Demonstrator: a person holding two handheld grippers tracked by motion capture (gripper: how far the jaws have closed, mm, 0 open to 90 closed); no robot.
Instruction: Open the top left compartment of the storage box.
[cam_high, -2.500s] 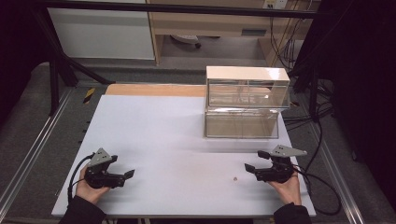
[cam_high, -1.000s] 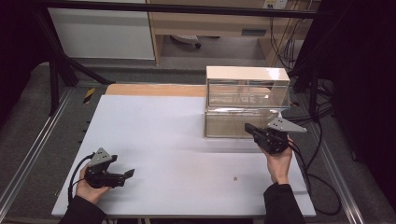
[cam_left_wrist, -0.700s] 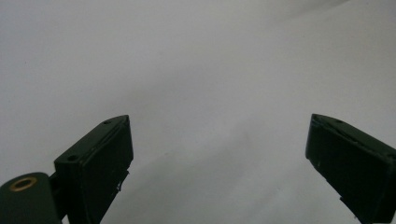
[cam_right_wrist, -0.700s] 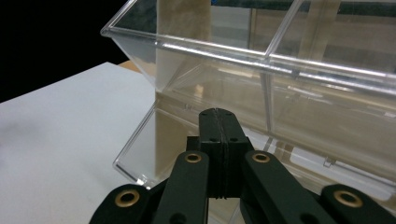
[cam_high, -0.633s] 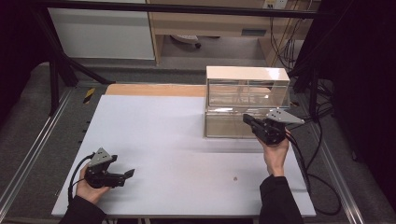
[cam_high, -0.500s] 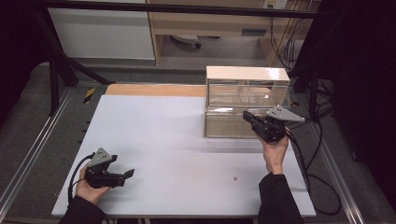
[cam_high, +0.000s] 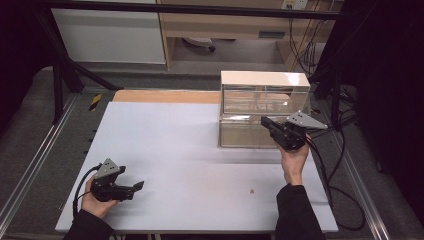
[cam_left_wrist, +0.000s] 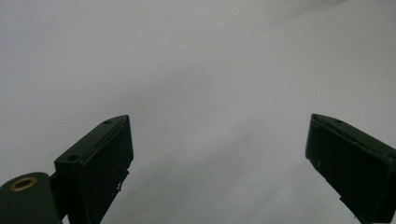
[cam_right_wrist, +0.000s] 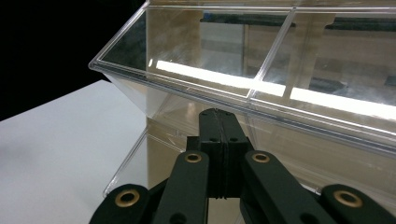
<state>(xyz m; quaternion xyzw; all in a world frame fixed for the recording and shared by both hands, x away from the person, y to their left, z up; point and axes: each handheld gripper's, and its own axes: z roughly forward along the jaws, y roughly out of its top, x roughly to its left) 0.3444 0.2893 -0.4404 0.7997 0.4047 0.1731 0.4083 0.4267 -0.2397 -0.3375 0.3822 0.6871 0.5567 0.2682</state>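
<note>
A clear plastic case (cam_high: 265, 107) with a tan top and stacked tilt-out bins stands at the back right of the white table (cam_high: 165, 140). My right gripper (cam_high: 265, 121) is held up in front of its lower right part, jaws shut with nothing between them. In the right gripper view the shut jaws (cam_right_wrist: 219, 114) point at the case (cam_right_wrist: 261, 60), just under the slanted front lip of a clear bin; I cannot tell whether they touch it. My left gripper (cam_high: 137, 186) rests at the front left, open over bare table (cam_left_wrist: 217, 123).
A small dark speck (cam_high: 252, 191) lies on the table in front of the right forearm. A wooden strip (cam_high: 165, 96) runs along the table's back edge. Cables (cam_high: 340, 165) trail off the right side. Metal rails flank the table.
The right gripper has risen from the front right of the table and moved forward to the front of the clear case, then shifted slightly left. The left gripper has stayed put.
</note>
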